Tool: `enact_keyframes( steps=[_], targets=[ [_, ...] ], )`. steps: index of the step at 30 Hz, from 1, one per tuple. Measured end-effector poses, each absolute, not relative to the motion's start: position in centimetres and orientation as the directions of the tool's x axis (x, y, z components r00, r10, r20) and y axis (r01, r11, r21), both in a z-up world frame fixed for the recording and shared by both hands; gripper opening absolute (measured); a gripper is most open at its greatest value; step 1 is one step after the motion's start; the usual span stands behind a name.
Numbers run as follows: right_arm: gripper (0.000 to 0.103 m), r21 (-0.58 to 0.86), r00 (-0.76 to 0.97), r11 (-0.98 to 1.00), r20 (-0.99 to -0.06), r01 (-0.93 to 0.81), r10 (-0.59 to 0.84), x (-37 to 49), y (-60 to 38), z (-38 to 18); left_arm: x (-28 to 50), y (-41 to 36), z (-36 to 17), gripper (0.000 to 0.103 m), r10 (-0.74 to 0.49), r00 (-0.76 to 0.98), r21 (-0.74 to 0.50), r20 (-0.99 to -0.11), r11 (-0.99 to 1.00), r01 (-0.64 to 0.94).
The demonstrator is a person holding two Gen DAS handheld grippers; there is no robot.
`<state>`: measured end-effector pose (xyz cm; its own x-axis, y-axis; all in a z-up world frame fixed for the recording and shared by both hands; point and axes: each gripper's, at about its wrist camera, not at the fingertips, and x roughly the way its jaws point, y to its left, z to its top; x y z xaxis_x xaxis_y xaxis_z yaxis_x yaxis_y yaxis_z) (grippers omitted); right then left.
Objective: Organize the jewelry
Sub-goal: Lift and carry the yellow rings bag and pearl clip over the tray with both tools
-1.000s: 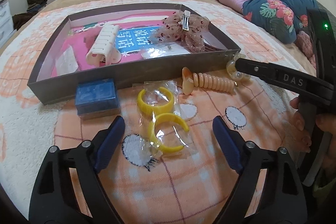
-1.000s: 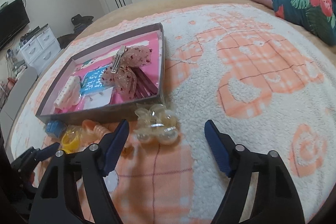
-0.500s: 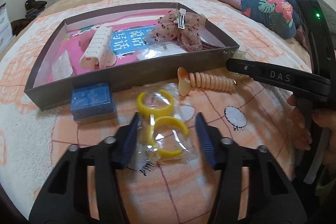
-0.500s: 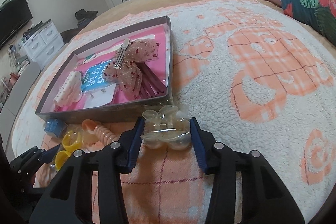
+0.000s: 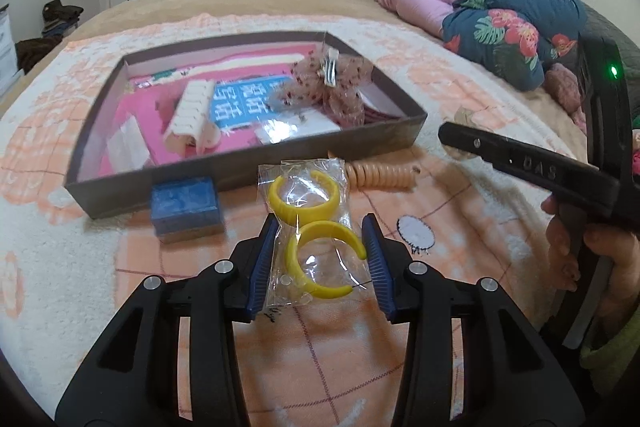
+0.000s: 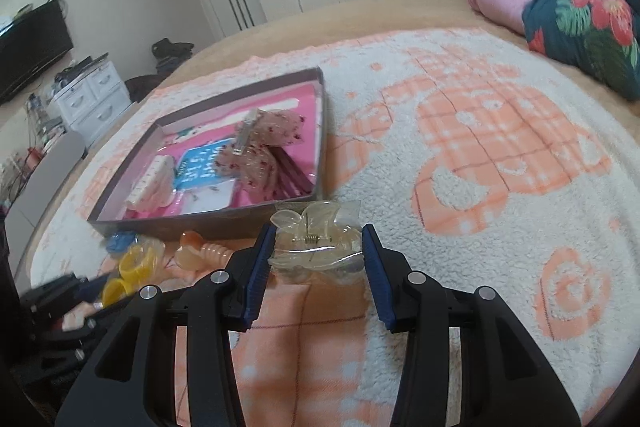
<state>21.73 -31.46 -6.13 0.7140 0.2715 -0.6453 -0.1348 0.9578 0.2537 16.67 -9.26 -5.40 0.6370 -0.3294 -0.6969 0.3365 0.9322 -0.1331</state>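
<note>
Two yellow hoop earrings in a clear bag (image 5: 316,239) are clamped in the closing left gripper (image 5: 320,263) above the bed blanket (image 5: 460,195), and a bagged clear hair claw (image 6: 316,247) is clamped in the right gripper (image 6: 318,263), both near the grey tray (image 5: 240,167).

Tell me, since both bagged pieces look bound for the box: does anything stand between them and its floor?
Only the box's near wall stands between it and both the bagged yellow hoops and the bagged clear claw clip. Free floor shows only between the things already inside.
</note>
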Motion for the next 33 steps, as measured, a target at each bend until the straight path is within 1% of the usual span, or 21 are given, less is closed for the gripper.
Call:
enact_keyframes(
  steps=[5, 12, 33],
  targets=[
    [0.042, 0.250, 0.724, 0.946, -0.612, -0.207, 0.320, 20.6, -30.2, -5.2, 16.6, -7.6, -4.1, 0.034, -0.322, 0.666, -0.147, -0.673, 0.940, 0.307],
    [0.042, 0.246, 0.706, 0.931, -0.608, -0.270, 0.365, 20.4, -27.9, -4.7, 17.0, -5.3, -2.9, 0.034, -0.301, 0.699, -0.169, -0.649, 0.953, 0.253],
    [0.042, 0.199, 0.688, 0.911, -0.602, -0.361, 0.404, 23.0, -22.6, -3.6, 19.6, 0.6, -2.3, 0.034, -0.235, 0.751, -0.225, -0.617, 0.967, 0.118]
  ],
)
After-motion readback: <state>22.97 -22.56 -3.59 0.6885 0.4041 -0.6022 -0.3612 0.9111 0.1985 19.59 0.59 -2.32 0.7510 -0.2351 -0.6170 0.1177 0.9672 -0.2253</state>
